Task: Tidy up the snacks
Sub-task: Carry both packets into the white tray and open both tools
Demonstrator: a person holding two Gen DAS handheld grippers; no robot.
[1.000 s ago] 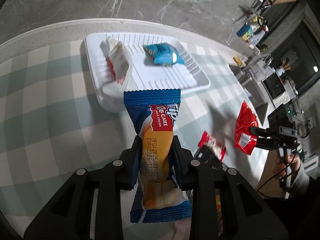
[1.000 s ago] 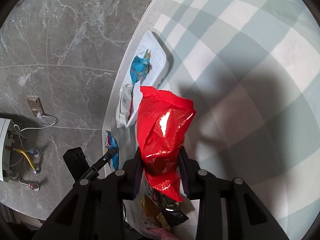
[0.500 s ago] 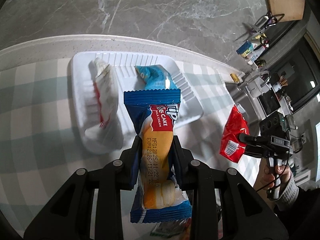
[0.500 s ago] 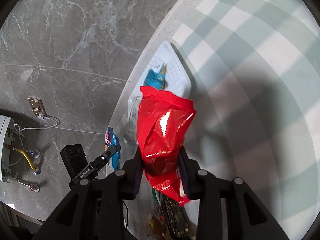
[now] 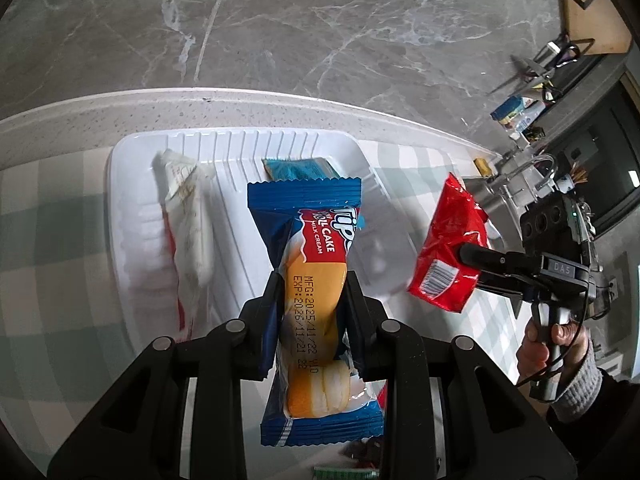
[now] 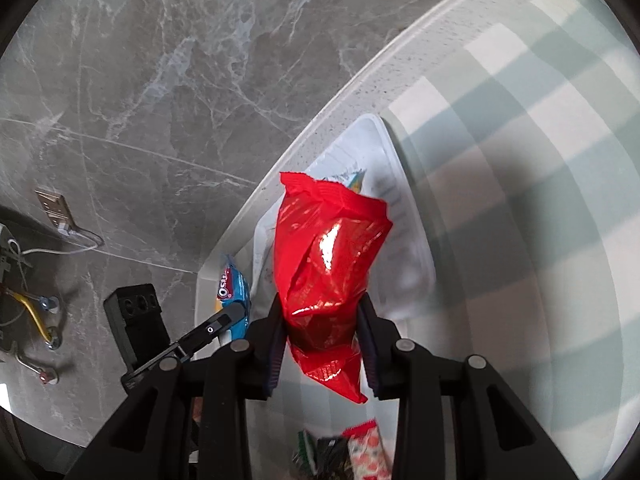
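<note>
My left gripper (image 5: 314, 296) is shut on a blue and orange roll cake pack (image 5: 314, 280) and holds it above the near part of the white ribbed tray (image 5: 120, 184). In the tray lie a white and red packet (image 5: 188, 216) and a light blue packet (image 5: 296, 168), partly hidden by the cake pack. My right gripper (image 6: 322, 320) is shut on a red foil snack bag (image 6: 328, 248) and holds it above the tray (image 6: 412, 248). In the left wrist view the red bag (image 5: 450, 244) hangs by the tray's right end.
The tray sits near the far edge of a green and white checked tablecloth (image 6: 540, 140), by a grey marble wall (image 5: 280, 20). Loose snack packets (image 6: 360, 452) lie on the cloth close to me. A counter with clutter (image 5: 520, 108) stands to the right.
Both grippers have moved toward the tray with their packets held. The cake pack now hangs over the tray, and the red bag has come up to the tray's right end.
</note>
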